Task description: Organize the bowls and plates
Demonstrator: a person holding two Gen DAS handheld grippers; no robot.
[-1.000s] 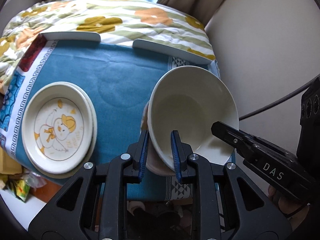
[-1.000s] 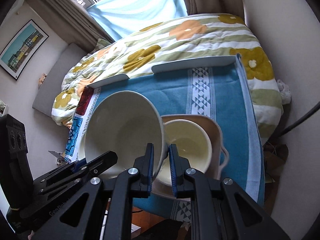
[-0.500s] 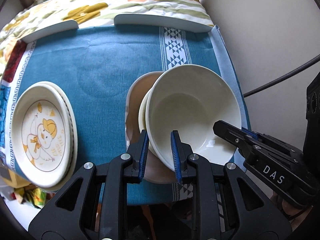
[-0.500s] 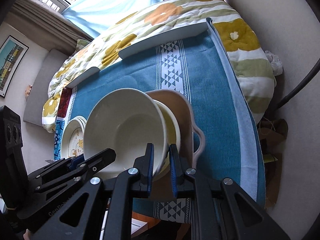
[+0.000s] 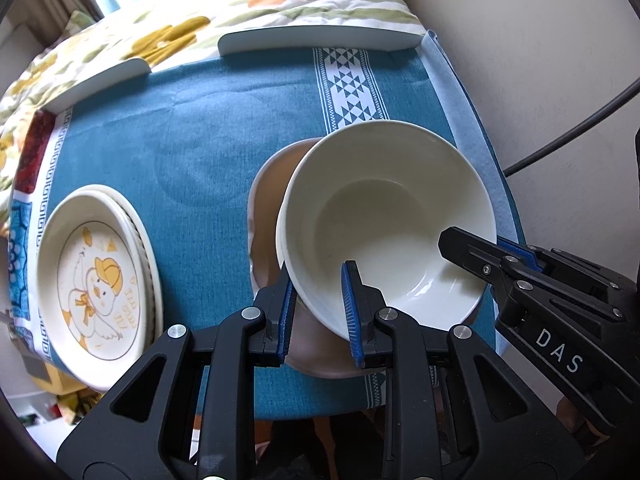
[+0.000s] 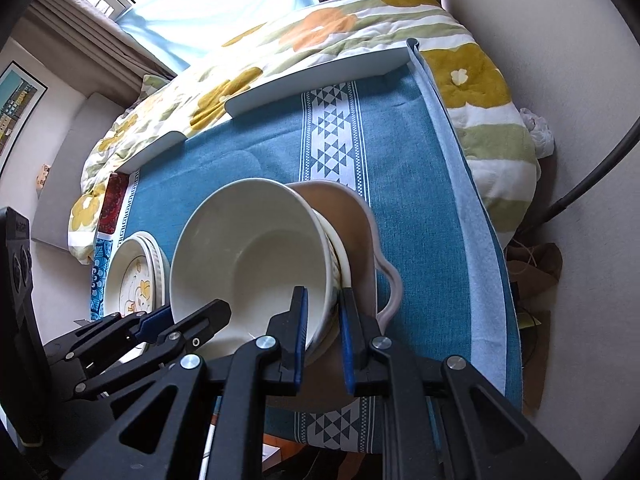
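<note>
Bowl (image 5: 384,216) lower now, nested over the pink dish (image 6: 352,224).

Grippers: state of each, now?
Left gripper: shut on the white bowl rim.
Right gripper: shut on the same bowl's opposite rim.

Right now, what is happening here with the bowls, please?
A person holds a gripper in each hand. Both the left gripper and the right gripper clamp the rim of a large white bowl, setting it into a smaller bowl on a pink dish. Duck plates sit stacked at the left.
</note>
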